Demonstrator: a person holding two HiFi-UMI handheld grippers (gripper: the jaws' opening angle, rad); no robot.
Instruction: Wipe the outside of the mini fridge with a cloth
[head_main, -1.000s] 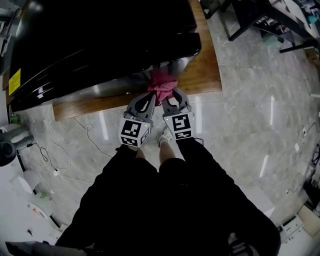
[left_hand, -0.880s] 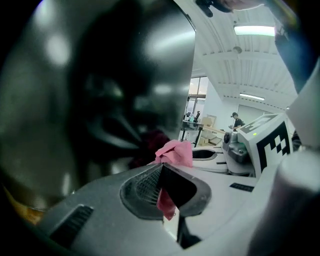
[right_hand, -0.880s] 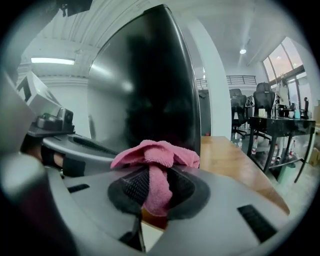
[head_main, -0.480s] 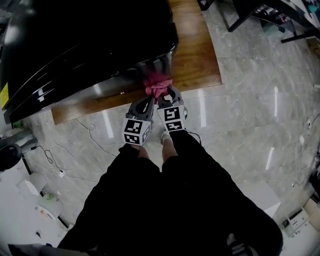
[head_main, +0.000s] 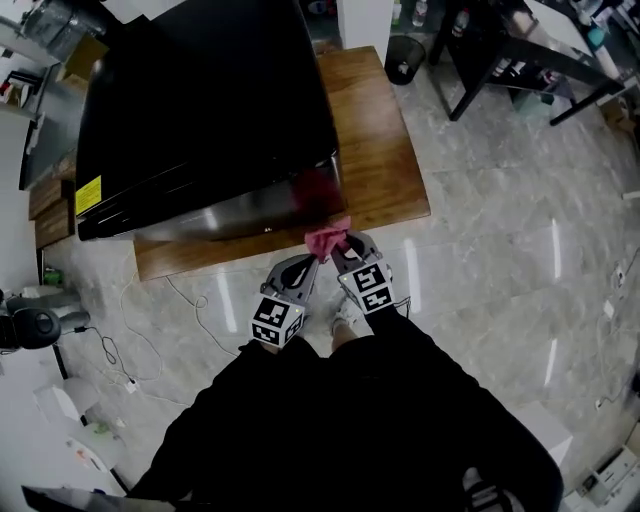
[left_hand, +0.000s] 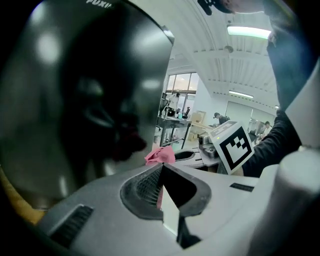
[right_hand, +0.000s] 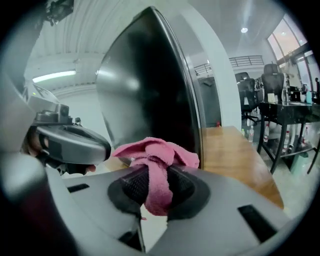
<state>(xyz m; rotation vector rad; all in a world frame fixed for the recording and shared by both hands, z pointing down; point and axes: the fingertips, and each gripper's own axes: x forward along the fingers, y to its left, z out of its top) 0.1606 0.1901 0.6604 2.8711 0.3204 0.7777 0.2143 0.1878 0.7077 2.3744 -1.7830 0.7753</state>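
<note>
The black mini fridge stands on a low wooden platform. Its glossy front fills the left gripper view and rises ahead in the right gripper view. A bunched pink cloth hangs just off the fridge's lower right front corner, where a red reflection shows. My right gripper is shut on the cloth, which bulges over its jaws. My left gripper is beside it, jaws closed with a thin pink strip between them and the cloth at their tips.
A white cable trails over the grey tiled floor left of my legs. A black bin and black chair legs stand beyond the platform. A round dark device sits at the far left. My shoe is under the grippers.
Both grippers and the cloth have drawn back from the fridge's shiny front toward the platform's near edge. The head view has pulled back and shows the fridge's whole top.
</note>
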